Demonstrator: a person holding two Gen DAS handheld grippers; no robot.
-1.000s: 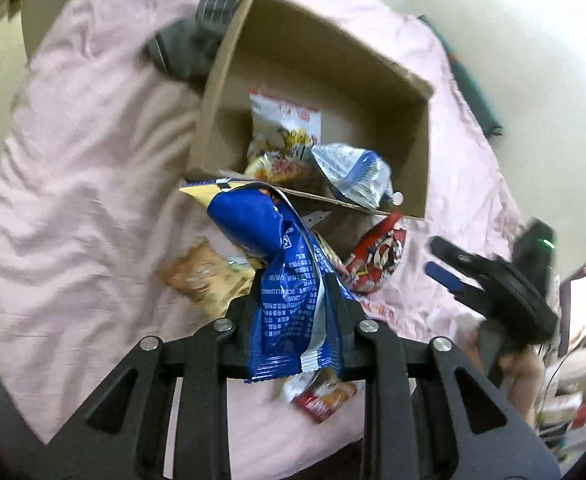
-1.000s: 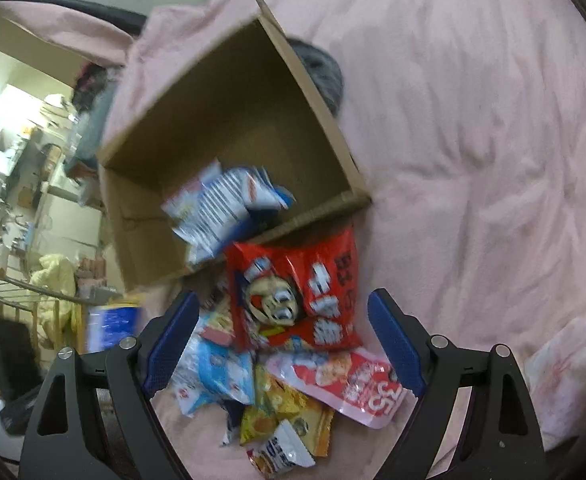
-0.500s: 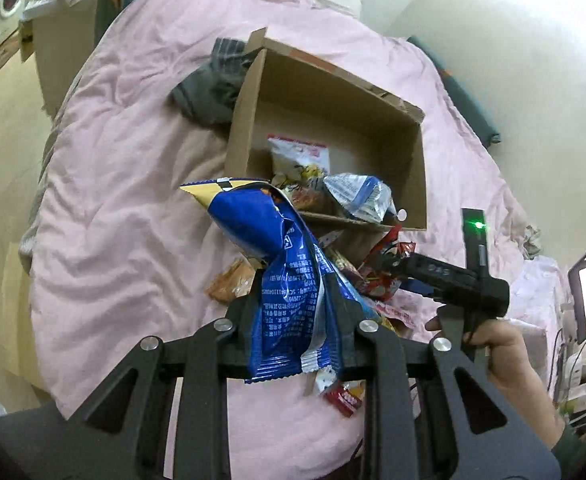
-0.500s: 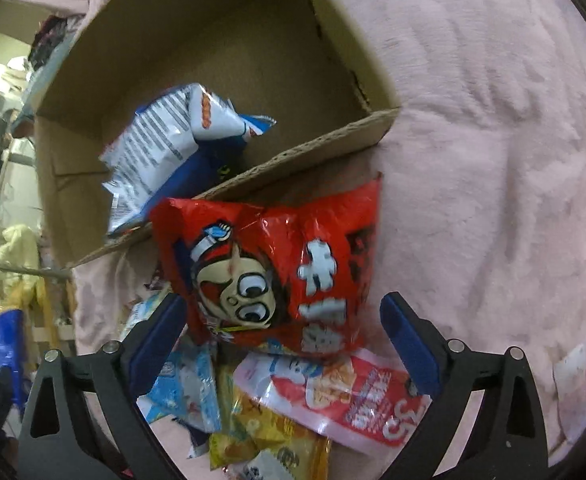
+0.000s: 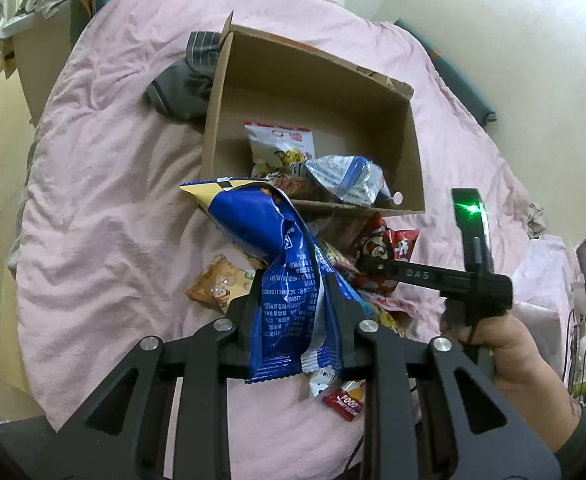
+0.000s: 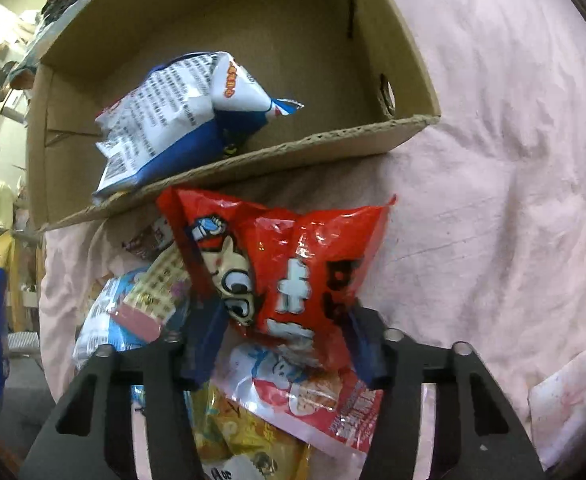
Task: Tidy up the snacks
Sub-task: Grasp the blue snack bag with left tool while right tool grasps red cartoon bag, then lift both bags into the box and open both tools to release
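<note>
**Two snack bags gripped beside the cardboard box on the bed**

The left hand-held gripper is nearly closed, pinching a crumpled glossy blue foil snack bag with small white print and a yellow top corner; the bag hangs lifted above the bed. Its small print is not readable. Just below it lies a small red packet with the word "FOOD" in white.

The right hand-held gripper has just been closing its jaws, and its blue pads now press both sides of a shiny red foil snack bag printed with a cartoon face with big eyes and bold white and black characters. In the left wrist view the right hand holds this tool, whose arm bears the letters "DAS", with a green light lit on top.

Under the red bag lies a heap of loose snacks on the wrinkled pink bed cover: a white-and-red packet, a yellow one, a pale blue one. A tan packet lies apart to the left.

Beyond stands an open brown cardboard box, its near wall touching the heap. Inside lie a white-and-blue crinkled bag covered in fine print and a white packet with red trim. A grey striped garment lies against the box's far left corner.

A second ago the right jaws stood wide around the red bag, well clear of it.
</note>
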